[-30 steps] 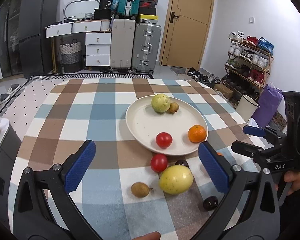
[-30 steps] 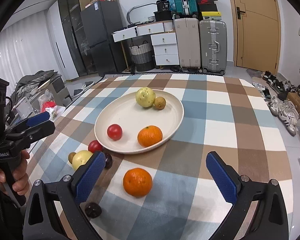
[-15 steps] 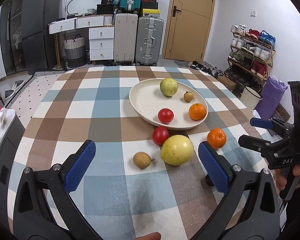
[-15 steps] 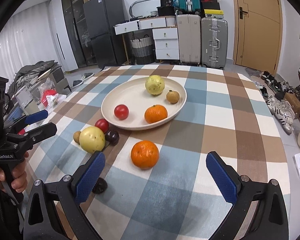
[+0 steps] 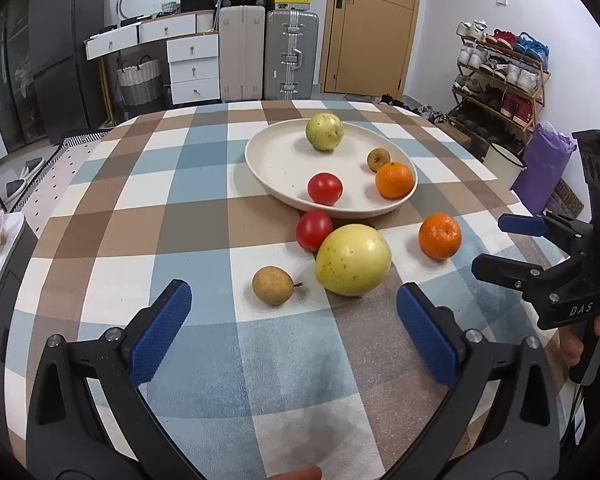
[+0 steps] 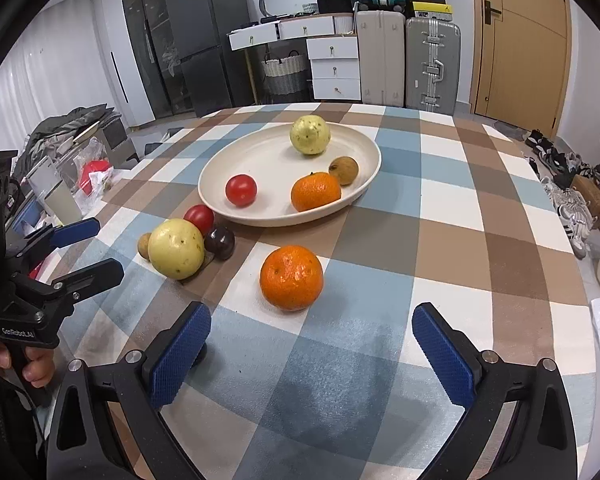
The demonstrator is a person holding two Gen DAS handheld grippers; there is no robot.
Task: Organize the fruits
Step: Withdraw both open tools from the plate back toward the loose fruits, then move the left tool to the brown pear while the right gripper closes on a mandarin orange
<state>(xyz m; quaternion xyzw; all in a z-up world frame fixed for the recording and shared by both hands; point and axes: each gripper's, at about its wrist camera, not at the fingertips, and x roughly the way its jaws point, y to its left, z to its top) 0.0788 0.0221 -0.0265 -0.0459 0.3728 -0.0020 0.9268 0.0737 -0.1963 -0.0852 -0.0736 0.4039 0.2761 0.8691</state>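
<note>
A cream plate [image 5: 268, 160] [image 6: 236, 168] holds a green-yellow pear, a red tomato, an orange and a small brown fruit. On the checked cloth in front of it lie a big yellow pear [image 5: 353, 259] [image 6: 176, 248], a red tomato [image 5: 314, 230] [image 6: 199, 218], a small brown fruit [image 5: 273, 285], a dark plum [image 6: 219, 243] and an orange [image 5: 439, 235] [image 6: 291, 277]. My left gripper [image 5: 294, 336] is open, just short of the brown fruit and yellow pear. My right gripper [image 6: 311, 354] is open, just behind the loose orange.
The checked table [image 5: 180, 208] drops off at the right toward a shoe rack [image 5: 496, 76] and a purple bag [image 5: 544, 164]. Suitcases [image 6: 404, 60], white drawers and a dark fridge stand behind. Each view shows the other gripper held by a hand at its side.
Both grippers have pulled back and lowered toward the near table edge, so the fruit now sits farther ahead. Both stay open with nothing held.
</note>
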